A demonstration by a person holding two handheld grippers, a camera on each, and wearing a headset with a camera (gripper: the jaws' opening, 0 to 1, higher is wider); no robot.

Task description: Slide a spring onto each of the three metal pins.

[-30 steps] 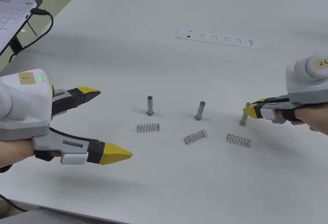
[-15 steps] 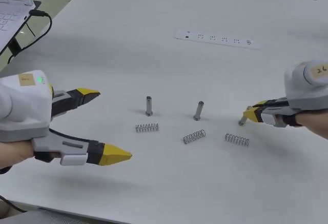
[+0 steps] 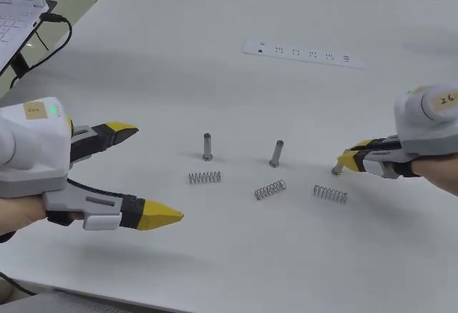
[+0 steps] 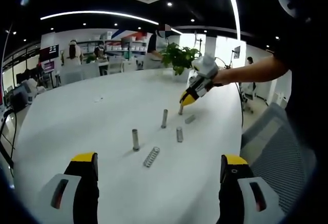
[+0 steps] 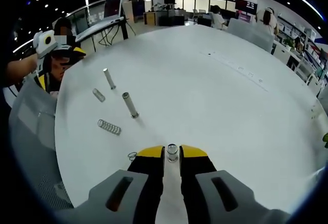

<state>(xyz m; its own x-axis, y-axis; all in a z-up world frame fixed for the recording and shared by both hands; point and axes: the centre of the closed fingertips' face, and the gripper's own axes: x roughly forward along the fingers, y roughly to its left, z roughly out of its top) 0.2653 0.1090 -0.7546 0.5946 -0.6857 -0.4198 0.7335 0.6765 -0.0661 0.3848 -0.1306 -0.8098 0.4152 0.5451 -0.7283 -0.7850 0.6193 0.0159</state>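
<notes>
Head view | left tongs spread | right tongs apparently pinching 1 pin | 3 springs loose

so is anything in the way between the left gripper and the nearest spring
Nothing visible: bare table lies between the open left gripper and the left spring; the pin stands just beyond that spring.

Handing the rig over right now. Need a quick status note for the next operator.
Left tongs: open, empty, hovering left of the parts.
Right tongs: shut on the right pin.
Left pin and middle pin: upright, bare.
Left spring, middle spring, right spring: lying on the table, one before each pin.
Done: nothing threaded. To do: all three springs.
</notes>
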